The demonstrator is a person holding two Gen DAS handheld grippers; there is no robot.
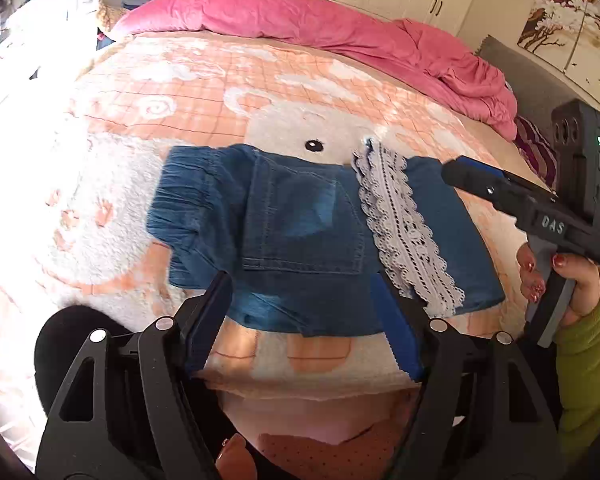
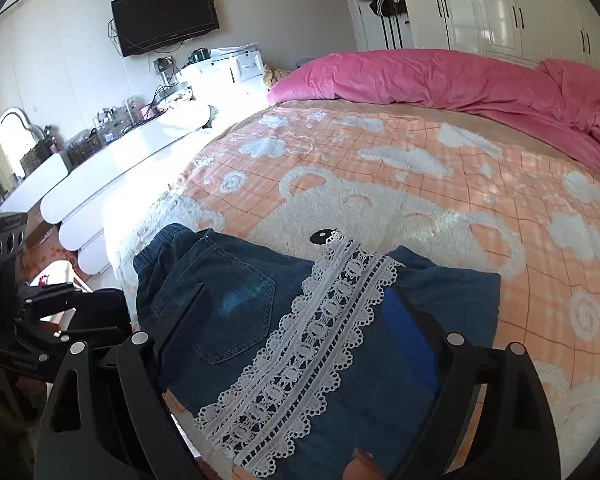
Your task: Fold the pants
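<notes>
The folded dark blue denim pants (image 1: pixel 300 236) are lying flat on the peach and white fleece blanket with a cartoon animal (image 1: pixel 204 96), near the front edge of the bed. A band of white lace trim (image 2: pixel 300 356) is running diagonally across the folded denim, beside a stitched back pocket (image 1: pixel 300 216).

The left gripper (image 1: pixel 300 320) is being held above the near edge of the pants, its fingers (image 1: pixel 208 320) standing well apart with nothing clamped between them. The right gripper (image 2: pixel 300 340) is being held over the lace band, its fingers (image 2: pixel 412 340) likewise spread wide and gripping nothing. In the left wrist view it is being carried by a hand (image 1: pixel 568 284) in a green sleeve (image 1: pixel 592 352).

A crumpled pink duvet (image 2: pixel 460 80) is lying bunched along the far side of the bed.
</notes>
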